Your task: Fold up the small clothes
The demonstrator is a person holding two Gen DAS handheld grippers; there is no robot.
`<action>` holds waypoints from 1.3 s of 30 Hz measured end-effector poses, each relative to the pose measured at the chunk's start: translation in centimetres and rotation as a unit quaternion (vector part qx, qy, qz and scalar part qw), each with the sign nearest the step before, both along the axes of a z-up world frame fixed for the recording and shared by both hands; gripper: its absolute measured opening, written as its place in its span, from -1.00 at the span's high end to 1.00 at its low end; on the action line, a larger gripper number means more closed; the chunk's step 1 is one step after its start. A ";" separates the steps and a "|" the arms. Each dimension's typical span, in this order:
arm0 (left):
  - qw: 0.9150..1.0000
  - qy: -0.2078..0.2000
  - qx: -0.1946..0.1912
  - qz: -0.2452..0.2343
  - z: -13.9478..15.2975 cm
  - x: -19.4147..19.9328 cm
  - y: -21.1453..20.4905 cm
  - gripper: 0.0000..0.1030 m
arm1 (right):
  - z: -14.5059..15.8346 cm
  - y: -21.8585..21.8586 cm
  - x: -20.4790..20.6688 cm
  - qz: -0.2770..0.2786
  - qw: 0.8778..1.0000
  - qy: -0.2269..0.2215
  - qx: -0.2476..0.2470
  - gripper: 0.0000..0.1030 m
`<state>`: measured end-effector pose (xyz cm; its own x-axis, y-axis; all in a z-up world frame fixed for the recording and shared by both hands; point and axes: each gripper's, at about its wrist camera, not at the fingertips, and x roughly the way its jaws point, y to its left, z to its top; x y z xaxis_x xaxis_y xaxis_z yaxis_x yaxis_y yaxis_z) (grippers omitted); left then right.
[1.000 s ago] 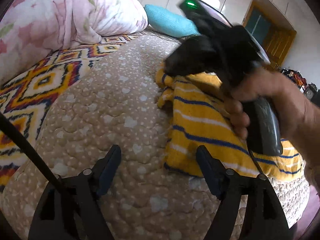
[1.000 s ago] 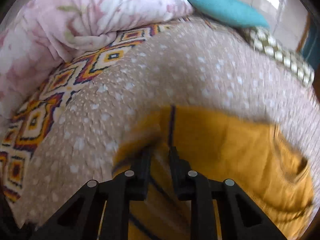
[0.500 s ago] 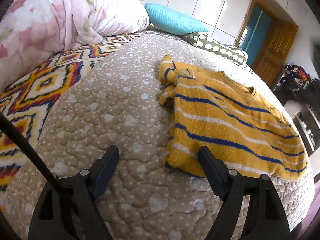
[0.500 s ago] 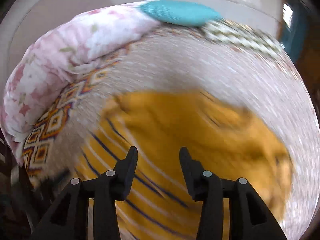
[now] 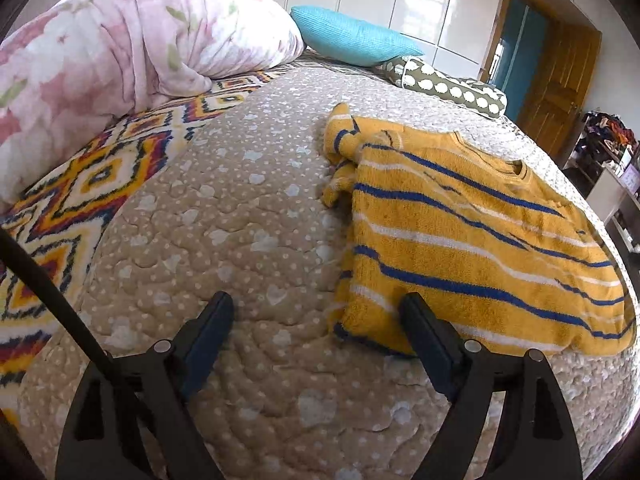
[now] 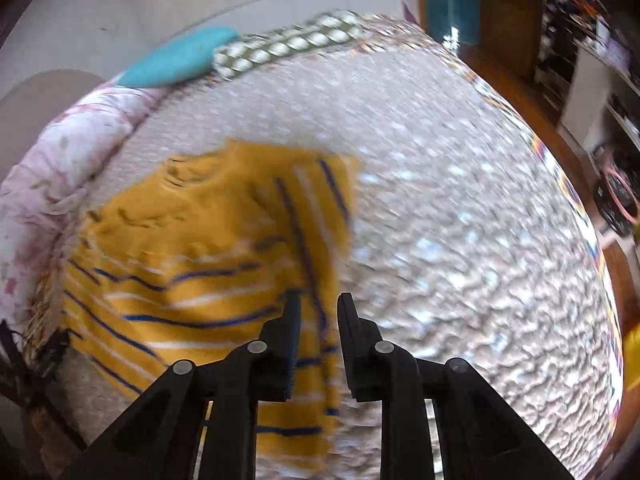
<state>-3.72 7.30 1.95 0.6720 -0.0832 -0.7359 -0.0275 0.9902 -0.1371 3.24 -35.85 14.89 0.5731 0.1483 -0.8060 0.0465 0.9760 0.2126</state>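
Although the yellow striped sweater lies on the bed near its right edge with 1 sleeve tucked over, folding remains. Left gripper has just been widening, empty; right gripper just narrowed, clamping nothing.

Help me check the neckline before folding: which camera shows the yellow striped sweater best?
The left wrist view: the yellow striped sweater lies sharp, collar and bunched sleeve visible. The right wrist view shows it motion-blurred, partly behind the gripper's fingers.
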 end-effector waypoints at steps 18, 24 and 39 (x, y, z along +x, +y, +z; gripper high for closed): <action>0.999 0.002 -0.046 -0.001 1.3 -0.6 1.0 -0.69 | 0.5 17.1 7.5 0.105 0.994 -0.018 -0.028 0.55; 0.996 -0.022 -0.074 0.032 2.9 -1.6 3.2 -0.69 | 0.3 26.4 9.7 0.190 0.982 -0.009 0.011 0.53; 0.993 0.009 -0.107 0.045 1.8 -0.8 6.0 -0.69 | -4.9 36.6 18.4 0.196 0.972 0.077 -0.108 0.97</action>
<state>-4.53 13.30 3.71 0.6708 -0.1796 -0.7196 -0.1179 0.9321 -0.3426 21.61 0.75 10.03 0.3762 0.1485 -0.9146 -0.3217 0.9466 0.0214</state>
